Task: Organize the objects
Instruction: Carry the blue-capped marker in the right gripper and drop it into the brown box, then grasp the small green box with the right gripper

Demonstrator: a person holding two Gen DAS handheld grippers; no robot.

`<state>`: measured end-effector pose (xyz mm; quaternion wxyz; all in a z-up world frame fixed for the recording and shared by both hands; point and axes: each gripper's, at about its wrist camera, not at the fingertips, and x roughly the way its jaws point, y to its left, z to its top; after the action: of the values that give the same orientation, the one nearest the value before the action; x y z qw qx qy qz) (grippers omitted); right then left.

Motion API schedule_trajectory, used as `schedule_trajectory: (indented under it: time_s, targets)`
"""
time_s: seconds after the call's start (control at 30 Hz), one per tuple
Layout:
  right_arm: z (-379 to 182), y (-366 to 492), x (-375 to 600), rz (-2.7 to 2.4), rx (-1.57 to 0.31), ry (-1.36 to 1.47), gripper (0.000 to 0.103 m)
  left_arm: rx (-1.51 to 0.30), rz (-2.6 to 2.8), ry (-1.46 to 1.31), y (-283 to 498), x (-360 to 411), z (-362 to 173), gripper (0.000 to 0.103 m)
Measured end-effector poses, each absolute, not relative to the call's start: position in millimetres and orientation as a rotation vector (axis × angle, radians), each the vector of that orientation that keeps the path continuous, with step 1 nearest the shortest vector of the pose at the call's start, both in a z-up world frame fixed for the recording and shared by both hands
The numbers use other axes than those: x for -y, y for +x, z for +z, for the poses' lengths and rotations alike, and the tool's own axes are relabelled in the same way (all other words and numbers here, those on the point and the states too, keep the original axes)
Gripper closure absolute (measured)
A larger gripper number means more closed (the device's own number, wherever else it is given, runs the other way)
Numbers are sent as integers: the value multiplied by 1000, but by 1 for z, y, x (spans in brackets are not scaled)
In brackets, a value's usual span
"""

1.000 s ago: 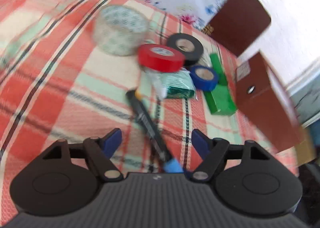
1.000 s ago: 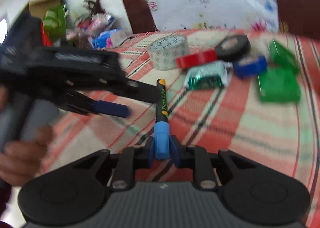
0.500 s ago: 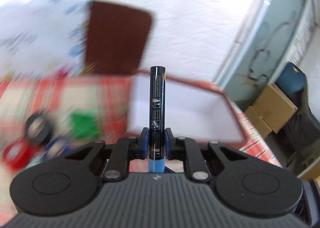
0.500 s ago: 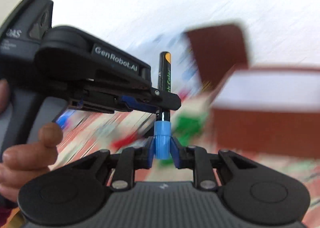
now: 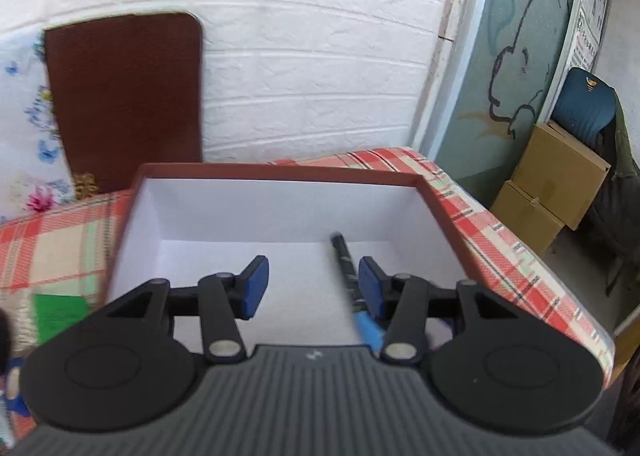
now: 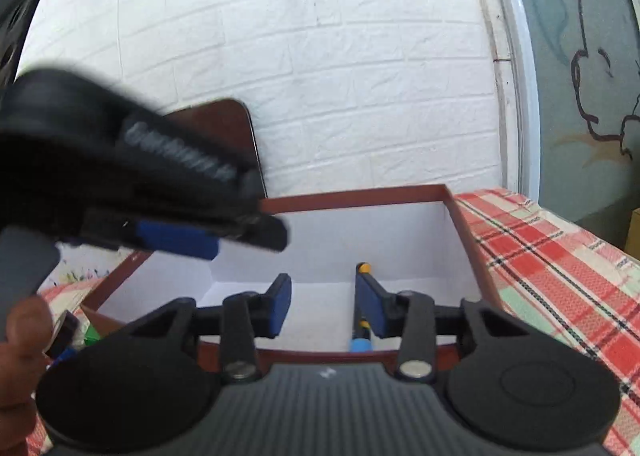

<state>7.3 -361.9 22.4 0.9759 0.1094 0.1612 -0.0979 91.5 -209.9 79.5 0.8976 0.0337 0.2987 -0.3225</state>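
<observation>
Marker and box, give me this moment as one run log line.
stage: marker drop | marker: inside box | left gripper: open, jaws just opened | right gripper: open, jaws just opened

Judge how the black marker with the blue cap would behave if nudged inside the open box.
The marker is a slim round barrel, so it would probably roll sideways. It looks rigid and light, so it should slide easily. The box has smooth white walls that would likely stop it.
</observation>
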Motion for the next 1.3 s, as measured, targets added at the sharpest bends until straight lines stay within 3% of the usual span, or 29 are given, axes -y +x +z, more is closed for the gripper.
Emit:
schedule_trajectory:
  time_s: [0.23,0.43,0.5,0.6,0.63,0.7,0.77,0.8,0.9,1.07,1.17,1.2,1.23,1.3]
  targets:
    - [29,-13,321,-71,-218,198,57,-519,-432,71,59,92,78,43]
    - [11,12,238,205,-481,164,57,-752,-117,6,54,-32,-2,45]
    - [-4,23,211,255,-560,147,55,-724,-97,-42,45,-57,-17,44]
    - [-8,40,177,237,-609,112,39,-653,-110,-24,32,-65,-20,43]
    - [-8,48,167,247,-620,104,26,-649,-116,-28,32,-66,-20,43]
    - [-12,60,148,239,-623,58,11,-649,-133,-46,34,-69,-21,38]
    - [-20,84,124,214,-626,-46,17,-644,-146,-54,33,-71,-22,37]
    - [-26,95,116,194,-653,-97,38,-642,-155,-56,31,-74,-24,37]
    - [-28,98,122,179,-685,-48,41,-660,-165,-83,29,-78,-23,37]
    - [-30,33,153,204,-692,-19,40,-797,-375,-280,37,-63,0,38]
    - [-32,-18,174,186,-656,-23,40,-852,-519,-246,33,-18,11,38]
    - [-31,-28,178,176,-648,-24,34,-870,-553,-228,31,-2,13,37]
    - [-29,-33,180,166,-645,-30,21,-889,-580,-218,30,13,13,37]
    - [-28,-37,184,162,-640,-31,18,-929,-599,-198,30,35,9,37]
